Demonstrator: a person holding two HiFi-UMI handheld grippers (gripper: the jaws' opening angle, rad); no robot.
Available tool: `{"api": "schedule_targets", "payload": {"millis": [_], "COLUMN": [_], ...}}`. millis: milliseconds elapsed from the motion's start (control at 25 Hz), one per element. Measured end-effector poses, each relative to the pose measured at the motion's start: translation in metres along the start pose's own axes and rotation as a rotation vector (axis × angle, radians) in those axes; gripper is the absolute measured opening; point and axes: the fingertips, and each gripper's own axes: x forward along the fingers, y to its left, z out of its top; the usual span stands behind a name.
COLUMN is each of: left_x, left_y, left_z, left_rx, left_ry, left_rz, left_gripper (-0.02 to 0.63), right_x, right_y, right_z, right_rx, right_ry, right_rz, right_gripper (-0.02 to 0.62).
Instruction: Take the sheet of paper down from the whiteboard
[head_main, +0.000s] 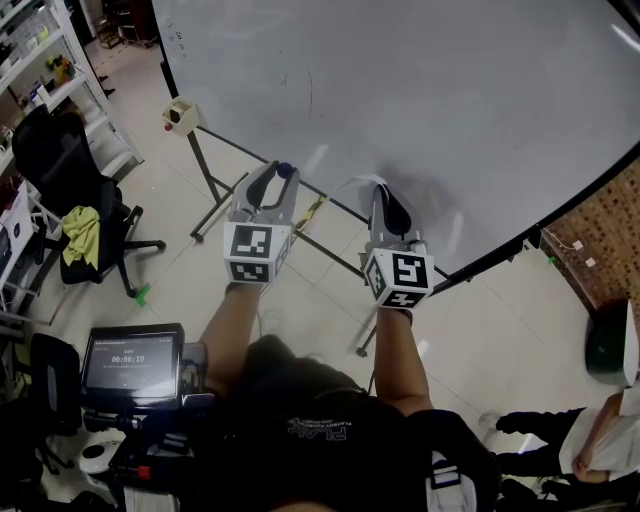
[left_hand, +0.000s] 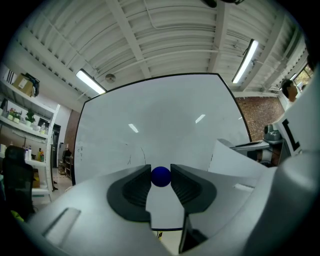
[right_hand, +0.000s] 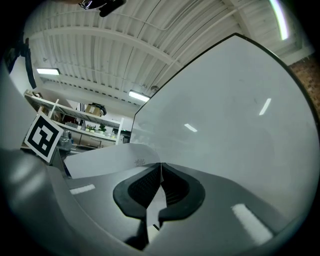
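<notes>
The whiteboard (head_main: 420, 90) fills the upper head view and faces both gripper views. My left gripper (head_main: 283, 172) is level in front of its lower edge, shut on a small round blue magnet (left_hand: 160, 176) that sits between the fingertips. To its right, my right gripper (head_main: 385, 195) is shut on the white sheet of paper (right_hand: 107, 160). The sheet's edge is pinched between the pads, and the rest curves away to the left, off the board. This sheet (left_hand: 235, 160) also shows at the right of the left gripper view.
The board's metal stand legs (head_main: 215, 190) run under the grippers. A black office chair (head_main: 70, 190) with a yellow-green cloth and shelves stand at the left. A screen (head_main: 130, 365) sits by my waist. Another person (head_main: 590, 430) is at the lower right, by a brick wall.
</notes>
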Motion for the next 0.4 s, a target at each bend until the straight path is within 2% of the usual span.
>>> {"api": "schedule_targets", "payload": {"millis": [400], "left_x": [0.0087], "left_y": [-0.0018], "left_z": [0.0056], "left_rx": [-0.011], "left_ry": [0.004], "left_rz": [0.005], "left_gripper": [0.123], "right_x": [0.0028], "right_y": [-0.0089], "right_z": [0.004], "right_rx": [-0.004], "right_ry": [0.013], "right_rz": [-0.014], "right_gripper": [0.014]}}
